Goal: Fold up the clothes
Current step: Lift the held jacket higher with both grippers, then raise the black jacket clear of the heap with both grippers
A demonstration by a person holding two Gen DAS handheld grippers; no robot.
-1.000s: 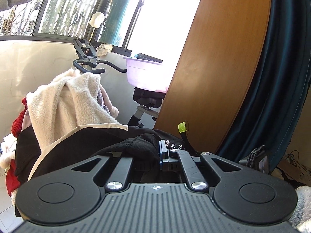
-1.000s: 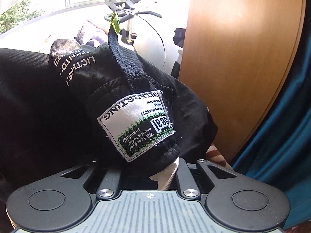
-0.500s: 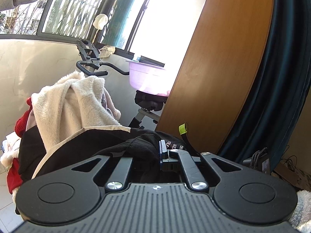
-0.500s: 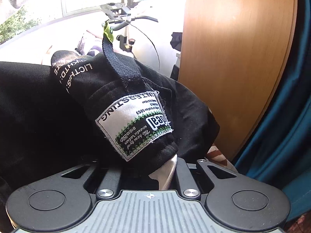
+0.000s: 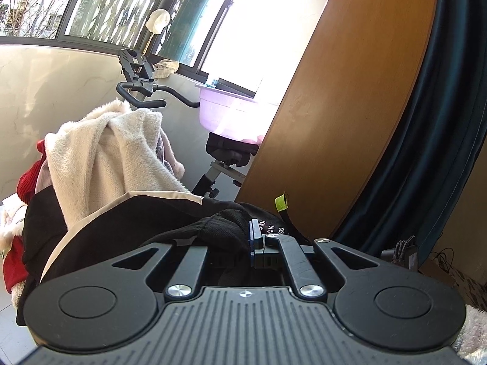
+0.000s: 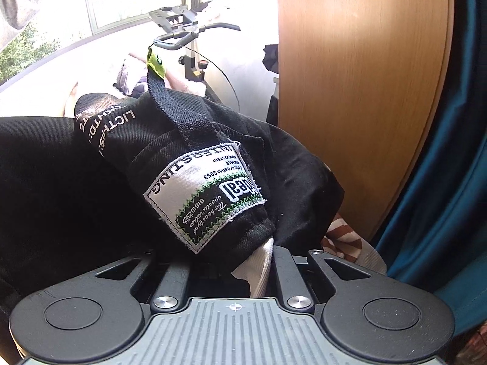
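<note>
A black garment (image 5: pixel 127 228) with a cream lining hangs between both grippers. My left gripper (image 5: pixel 240 240) is shut on a bunched black fold of it. The right wrist view shows the same black garment (image 6: pixel 76 182) close up, with a white sewn label (image 6: pixel 207 200) and a black loop carrying a yellow-green tag (image 6: pixel 155 60). My right gripper (image 6: pixel 243 261) is shut on the garment just under the label, where cream lining shows. The fingertips of both grippers are hidden by cloth.
A pile of clothes with a cream fleece (image 5: pixel 112 152) and red items (image 5: pixel 27 176) lies at the left. An exercise bike (image 5: pixel 140 91) with a pink tub (image 5: pixel 228 118) stands by the window. A wooden panel (image 5: pixel 350 106) and a dark teal curtain (image 5: pixel 435 121) stand at the right.
Both grippers have risen and tilted slightly with the garment held; the background has slid down in both views. The grips have not changed.
</note>
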